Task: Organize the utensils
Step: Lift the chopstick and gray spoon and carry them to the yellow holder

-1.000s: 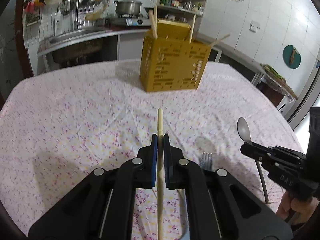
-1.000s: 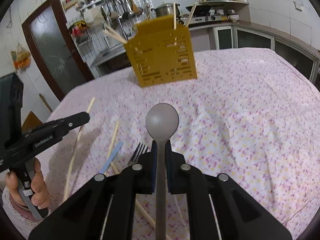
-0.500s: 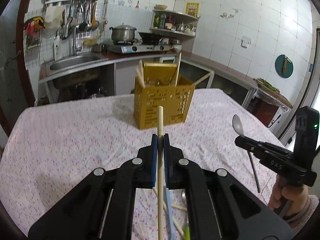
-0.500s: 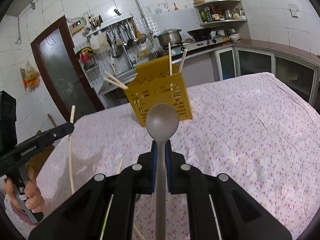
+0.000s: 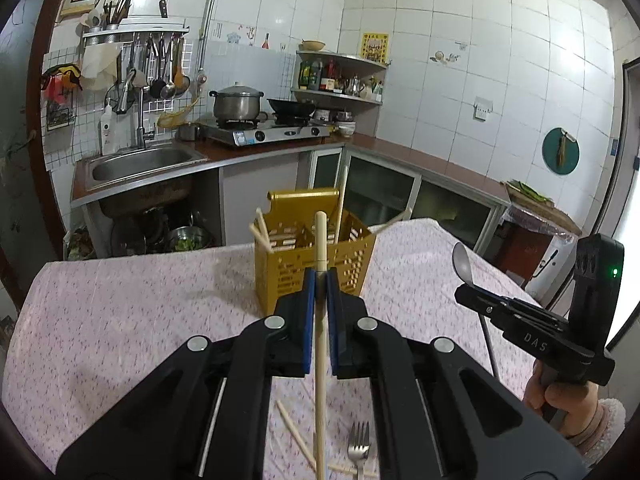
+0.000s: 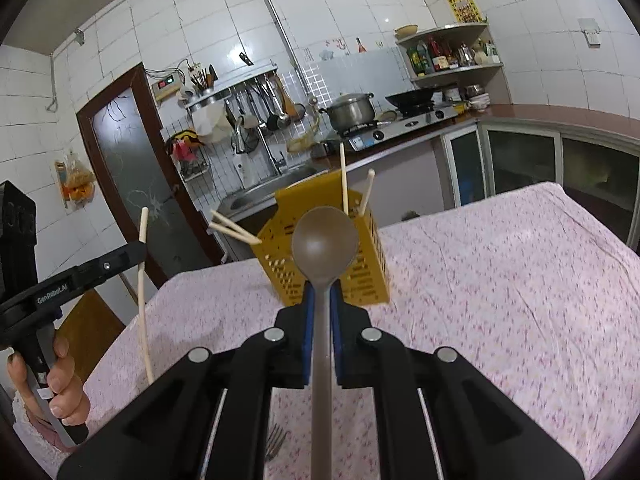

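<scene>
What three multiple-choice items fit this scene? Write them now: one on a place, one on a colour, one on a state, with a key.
1. Where does the yellow perforated plastic utensil basket stand?
A. On the pink floral tablecloth
B. In the steel sink
C. On the gas stove

2. What colour are the pads of the left gripper?
A. Red
B. Blue
C. White

3. What is the state of the right gripper?
A. Open and empty
B. Shut on a fork
C. Shut on the grey metal spoon

Key: 1 A, the basket rests on the cloth-covered table, ahead of both grippers. 2 B, blue pads flank the pale wooden chopstick that it clamps. 3 C, the spoon's handle runs between the closed pads with its bowl sticking up ahead.
</scene>
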Action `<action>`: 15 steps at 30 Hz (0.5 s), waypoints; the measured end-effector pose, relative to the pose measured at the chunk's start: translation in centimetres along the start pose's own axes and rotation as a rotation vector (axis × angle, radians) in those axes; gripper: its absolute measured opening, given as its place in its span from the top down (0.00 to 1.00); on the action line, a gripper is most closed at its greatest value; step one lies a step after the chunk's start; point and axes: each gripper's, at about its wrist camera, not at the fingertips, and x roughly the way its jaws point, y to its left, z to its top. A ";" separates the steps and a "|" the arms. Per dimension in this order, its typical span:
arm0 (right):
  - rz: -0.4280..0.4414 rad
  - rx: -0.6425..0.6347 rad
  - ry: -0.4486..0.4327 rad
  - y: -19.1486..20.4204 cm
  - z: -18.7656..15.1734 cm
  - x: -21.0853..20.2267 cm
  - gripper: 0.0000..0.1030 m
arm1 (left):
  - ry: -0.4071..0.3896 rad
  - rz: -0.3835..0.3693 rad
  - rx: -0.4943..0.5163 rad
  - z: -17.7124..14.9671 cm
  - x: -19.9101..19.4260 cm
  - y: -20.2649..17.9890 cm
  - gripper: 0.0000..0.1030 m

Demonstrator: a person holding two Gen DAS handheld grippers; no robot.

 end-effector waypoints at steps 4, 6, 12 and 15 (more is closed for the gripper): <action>0.012 0.002 -0.025 -0.7 1.2 0.8 0.89 | -0.024 -0.009 -0.012 1.5 1.1 0.0 0.96; 0.014 0.004 -0.048 -0.8 2.0 1.4 0.89 | -0.042 -0.011 -0.014 2.3 1.5 -0.1 0.96; -0.033 -0.096 -0.138 0.6 4.6 2.9 0.95 | -0.104 -0.006 -0.004 4.9 2.7 -0.3 0.96; -0.045 -0.109 -0.166 0.9 6.1 3.6 0.95 | -0.133 -0.003 -0.001 6.4 3.4 -0.3 0.96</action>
